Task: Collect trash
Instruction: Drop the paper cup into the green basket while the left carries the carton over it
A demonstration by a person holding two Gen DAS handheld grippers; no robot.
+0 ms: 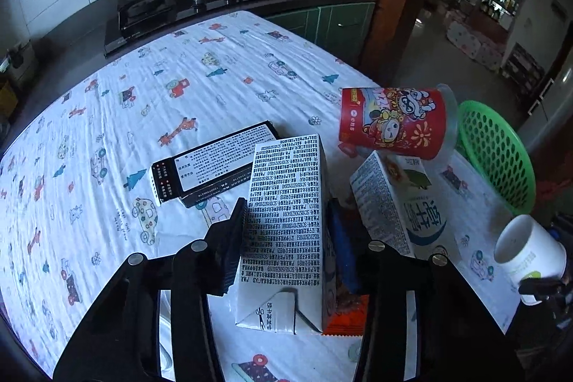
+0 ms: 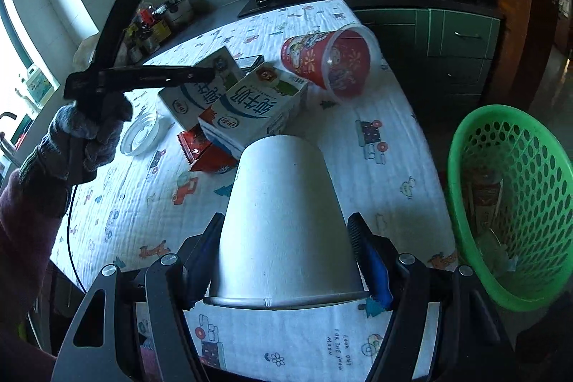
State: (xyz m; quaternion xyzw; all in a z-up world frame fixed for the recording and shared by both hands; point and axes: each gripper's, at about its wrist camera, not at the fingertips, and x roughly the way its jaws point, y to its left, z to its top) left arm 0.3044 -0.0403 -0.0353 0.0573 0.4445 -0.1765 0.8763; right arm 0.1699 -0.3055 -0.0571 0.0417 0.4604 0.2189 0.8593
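Note:
My left gripper is shut on a white milk carton covered in black print, held above the table; the same carton shows in the right wrist view. My right gripper is shut on a white paper cup, which also shows in the left wrist view. A second milk carton lies on the cloth. A red printed cup lies on its side. A green basket sits at the table's right edge, with some trash inside.
A black box with a white label lies on the cartoon-print tablecloth. An orange-red wrapper lies under the cartons. A clear plastic lid lies at the left. A stove and counter stand behind the table.

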